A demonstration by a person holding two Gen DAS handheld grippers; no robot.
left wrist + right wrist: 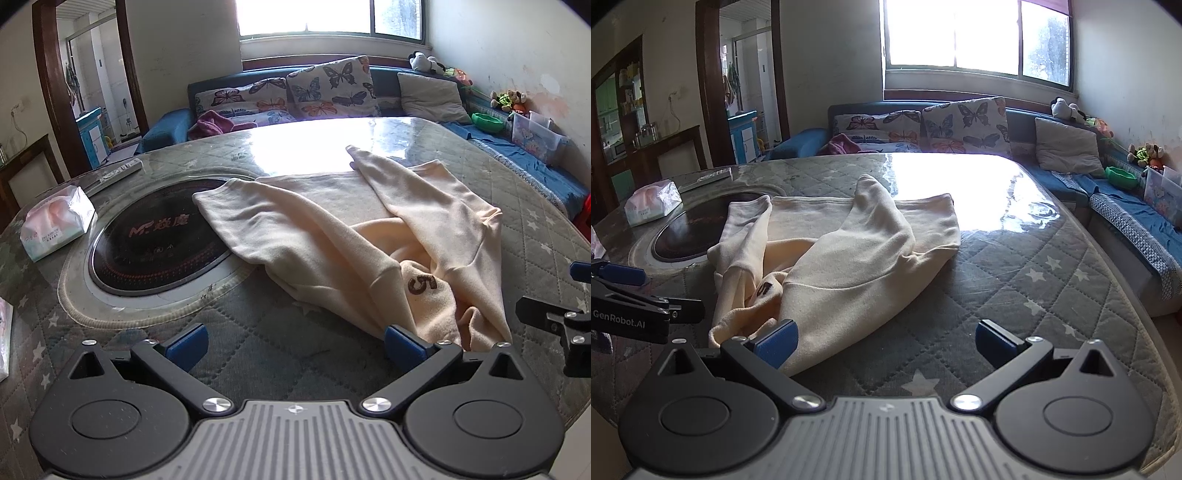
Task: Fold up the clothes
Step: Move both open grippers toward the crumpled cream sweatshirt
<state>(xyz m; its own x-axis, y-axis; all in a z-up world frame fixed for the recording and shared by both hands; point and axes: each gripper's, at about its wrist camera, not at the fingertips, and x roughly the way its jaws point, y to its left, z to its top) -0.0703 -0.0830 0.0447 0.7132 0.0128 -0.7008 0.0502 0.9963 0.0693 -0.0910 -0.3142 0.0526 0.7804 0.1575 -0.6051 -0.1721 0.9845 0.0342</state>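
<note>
The left gripper [293, 347] stands wide, its blue-padded fingers [186, 345] spread and holding nothing, its right-hand finger just touching the near hem of the cream sweatshirt [332, 229]; the right gripper [884, 343] is equally wide and empty, its left-hand finger resting against the same near bunch of cloth, so the two tools flank the garment's nearest end; the sweatshirt lies crumpled near the near edge of the table [258, 350], stretching toward the middle, both sleeves thrown forward and crossing over the body, a brown number 5 [422, 284] showing in a fold; part of it overlaps the rim of the round black induction hob [155, 243] set into the surface toward the left edge; the cloth looks like soft, matte fleece, thick enough to hold rounded folds, and I judge it light, limp and easy to drag, yet apt to sag and slide on the glossy clear film that covers the quilted, star-printed tablecloth [1052, 280]; the best hold, I think, is at the ribbed cuffs or the shoulder seams, pinching one layer only, so the sleeves can be drawn out flat; a soft plastic-wrapped tissue pack [55, 221] sits by the left edge, well apart from the garment.
</note>
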